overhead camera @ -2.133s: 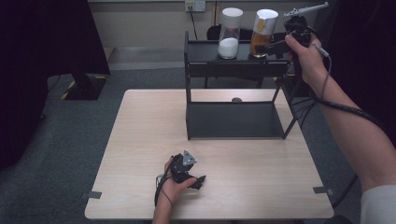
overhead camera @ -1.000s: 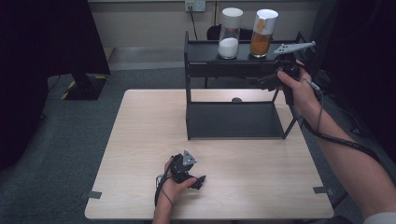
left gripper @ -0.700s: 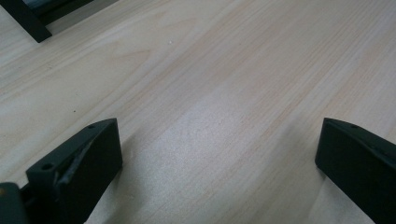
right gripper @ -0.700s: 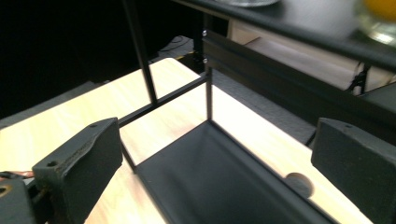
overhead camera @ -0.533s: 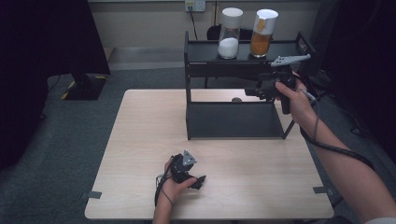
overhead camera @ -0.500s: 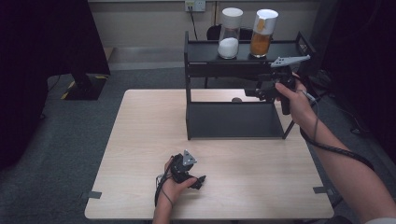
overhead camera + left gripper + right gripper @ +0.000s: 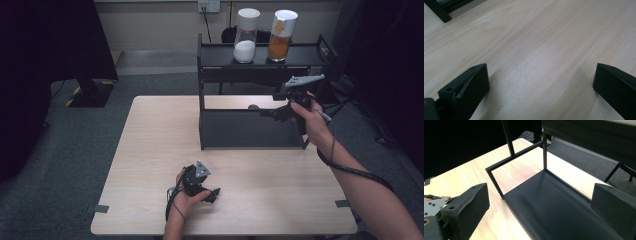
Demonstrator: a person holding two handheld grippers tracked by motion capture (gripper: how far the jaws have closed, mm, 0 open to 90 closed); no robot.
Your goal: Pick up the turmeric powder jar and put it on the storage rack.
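A black two-tier shelf (image 7: 260,54) stands at the back right of the wooden table (image 7: 160,135). On its top tier are a jar of white powder (image 7: 247,37) and a jar of orange powder (image 7: 281,36). My right gripper (image 7: 266,113) hovers at the shelf's right end and points left over the lower tier (image 7: 554,207). In the right gripper view the right gripper (image 7: 541,192) is open and holds nothing. My left gripper (image 7: 214,193) rests near the table's front edge. In the left gripper view the left gripper (image 7: 541,75) is open over bare wood.
A small dark round object (image 7: 253,106) lies on the table behind the shelf. A shelf foot (image 7: 439,10) shows far off in the left gripper view. Grey carpet (image 7: 80,150) surrounds the table, and a dark stand (image 7: 90,90) is at the left.
My right gripper has come down from beside the orange jar on the top tier to the height of the lower tier. The left gripper has stayed put.
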